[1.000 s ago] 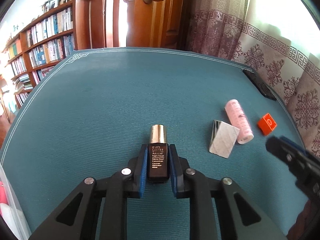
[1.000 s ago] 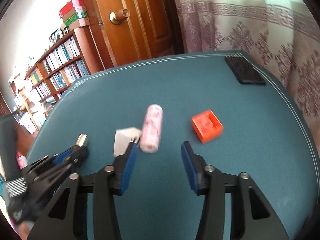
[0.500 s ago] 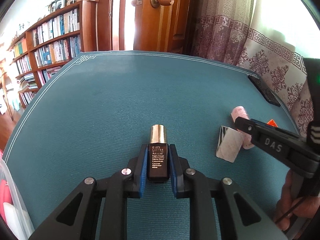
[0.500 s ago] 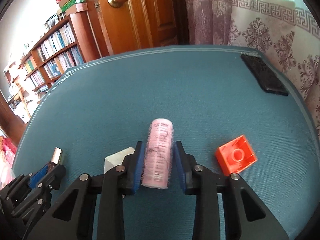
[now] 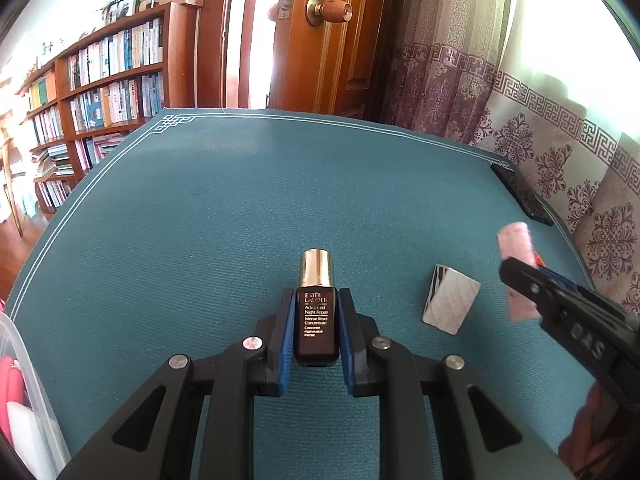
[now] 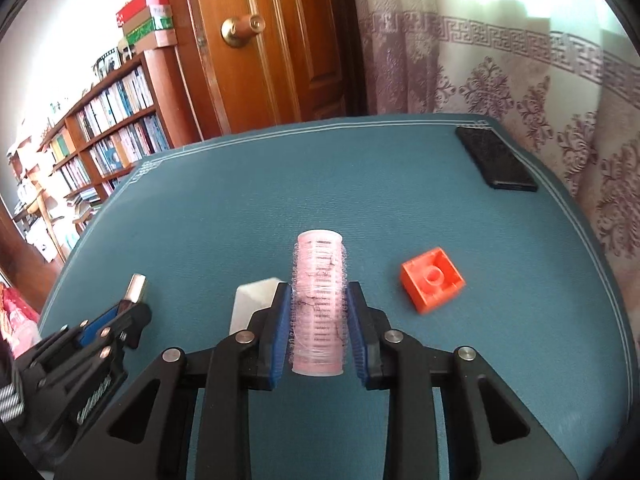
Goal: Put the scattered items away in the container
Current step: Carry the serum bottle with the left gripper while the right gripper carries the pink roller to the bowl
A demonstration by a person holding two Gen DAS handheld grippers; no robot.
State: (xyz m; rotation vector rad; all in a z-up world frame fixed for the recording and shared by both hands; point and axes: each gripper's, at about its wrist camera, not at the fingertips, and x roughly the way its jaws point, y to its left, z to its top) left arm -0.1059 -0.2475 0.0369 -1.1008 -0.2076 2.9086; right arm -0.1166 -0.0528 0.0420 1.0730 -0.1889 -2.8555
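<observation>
My left gripper (image 5: 316, 324) is shut on a small dark serum bottle (image 5: 316, 320) with a gold cap, held over the teal table mat (image 5: 240, 208). My right gripper (image 6: 318, 320) is shut on a pink hair roller (image 6: 319, 300); in the left wrist view that roller (image 5: 516, 244) shows at the right with the right gripper (image 5: 528, 284) around it. A silver-grey square packet (image 5: 450, 298) lies on the mat between the two grippers, and appears as a white packet (image 6: 252, 304) in the right wrist view. An orange toy brick (image 6: 432, 278) lies right of the roller. A clear plastic container (image 5: 24, 380) shows at the far left edge.
A black phone (image 6: 496, 164) lies at the mat's far right corner. Patterned curtains (image 6: 520, 80) hang along the right side, a wooden door (image 5: 320, 32) and a bookshelf (image 5: 100, 92) stand beyond the table. A hand (image 5: 592, 432) shows at the lower right of the left wrist view.
My right gripper moved onto the pink roller and shut on it, then lifted it slightly. My left gripper kept its hold on the bottle and drew back a little.
</observation>
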